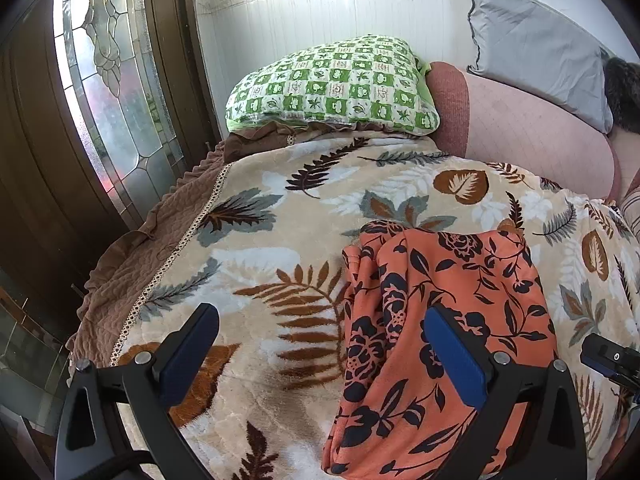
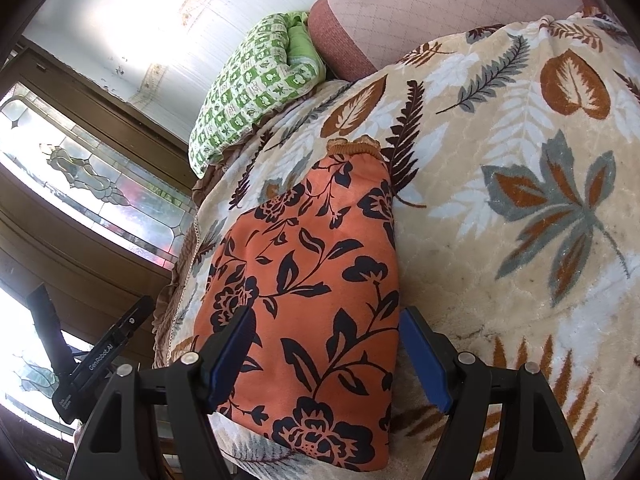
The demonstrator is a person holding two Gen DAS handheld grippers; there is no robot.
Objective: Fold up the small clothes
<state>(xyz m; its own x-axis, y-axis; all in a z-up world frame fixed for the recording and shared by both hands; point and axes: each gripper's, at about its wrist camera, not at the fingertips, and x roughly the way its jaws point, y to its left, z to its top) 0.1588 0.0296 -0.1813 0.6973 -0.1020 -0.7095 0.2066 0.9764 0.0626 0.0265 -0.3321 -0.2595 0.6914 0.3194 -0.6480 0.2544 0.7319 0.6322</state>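
Note:
An orange garment with a dark floral print (image 1: pixel 444 320) lies folded lengthwise on a leaf-patterned blanket (image 1: pixel 260 240). It also shows in the right wrist view (image 2: pixel 308 280), its gathered waistband at the far end. My left gripper (image 1: pixel 320 328) is open and empty, hovering over the garment's left edge, its right finger above the cloth. My right gripper (image 2: pixel 326 332) is open and empty, its jaws spread over the garment's near right part. The other gripper's body shows at the left of the right wrist view (image 2: pixel 100 356).
A green checked pillow (image 1: pixel 332 88) lies at the head of the bed by a pink sofa arm (image 1: pixel 540 140) with a grey cushion (image 1: pixel 536 48). A glass-panelled wooden door (image 1: pixel 100 80) stands left. The blanket's brown edge (image 1: pixel 132 264) drops off at the left.

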